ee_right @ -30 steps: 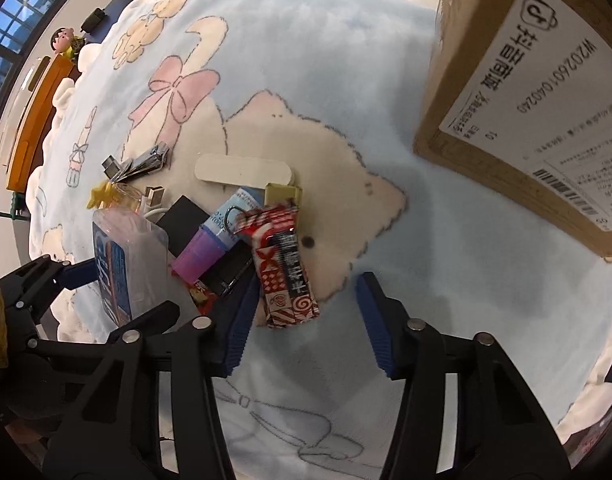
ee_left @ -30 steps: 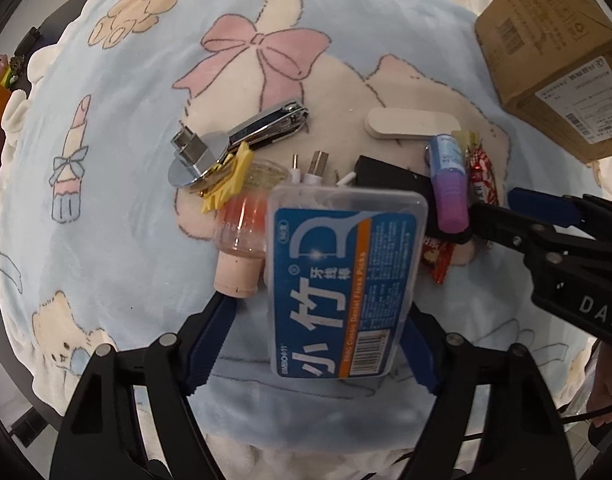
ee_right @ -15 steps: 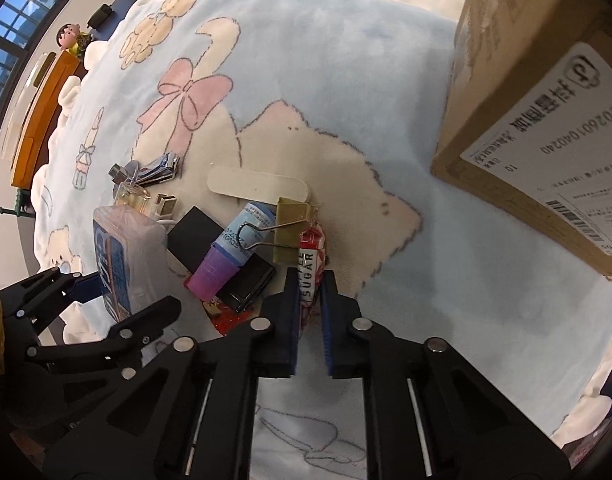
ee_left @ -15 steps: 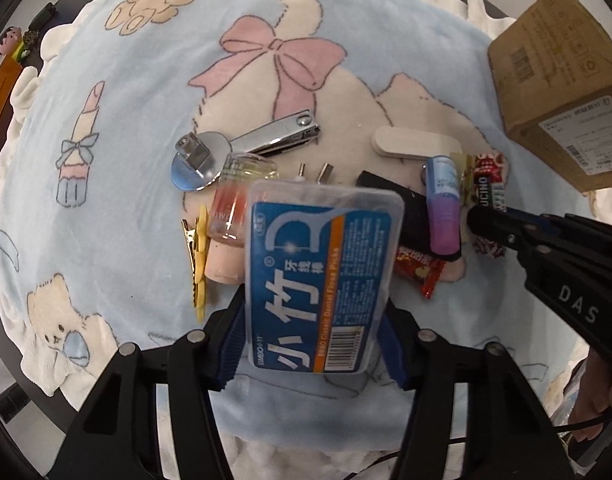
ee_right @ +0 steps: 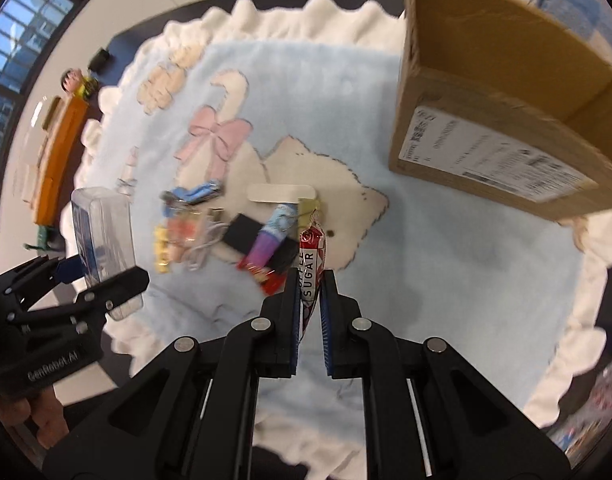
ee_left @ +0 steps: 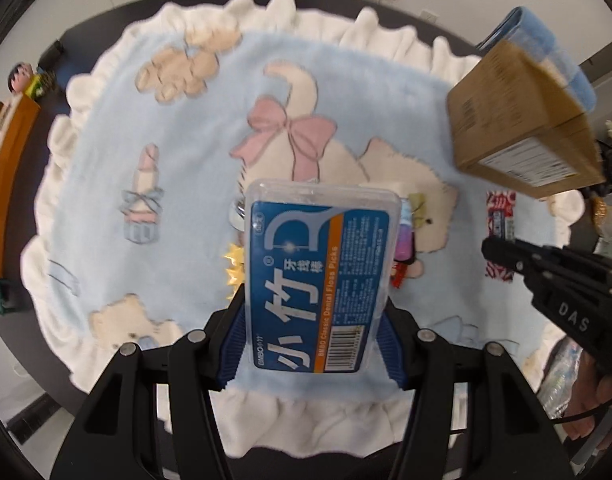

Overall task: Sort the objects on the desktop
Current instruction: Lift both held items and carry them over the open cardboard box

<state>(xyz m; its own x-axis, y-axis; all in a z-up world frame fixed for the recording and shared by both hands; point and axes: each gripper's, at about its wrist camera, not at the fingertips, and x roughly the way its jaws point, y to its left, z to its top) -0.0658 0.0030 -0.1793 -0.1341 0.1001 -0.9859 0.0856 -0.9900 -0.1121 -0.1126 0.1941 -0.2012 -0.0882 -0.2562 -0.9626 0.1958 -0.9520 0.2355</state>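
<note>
left gripper (ee_left: 312, 320): clamped on clear hard plastic floss-pick box with blue label (ee_left: 320, 276), now lifted off fluffy pale-blue blanket (ee_left: 193, 152) | right gripper (ee_right: 309, 296): pinching glossy red-white sugar sachet (ee_right: 312, 256), raised since closing | both clear of pile, ready for brown cardboard box (ee_right: 506, 120)

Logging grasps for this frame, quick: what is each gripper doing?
Left gripper: closed on the floss pick box.
Right gripper: closed on the sugar packet.
</note>
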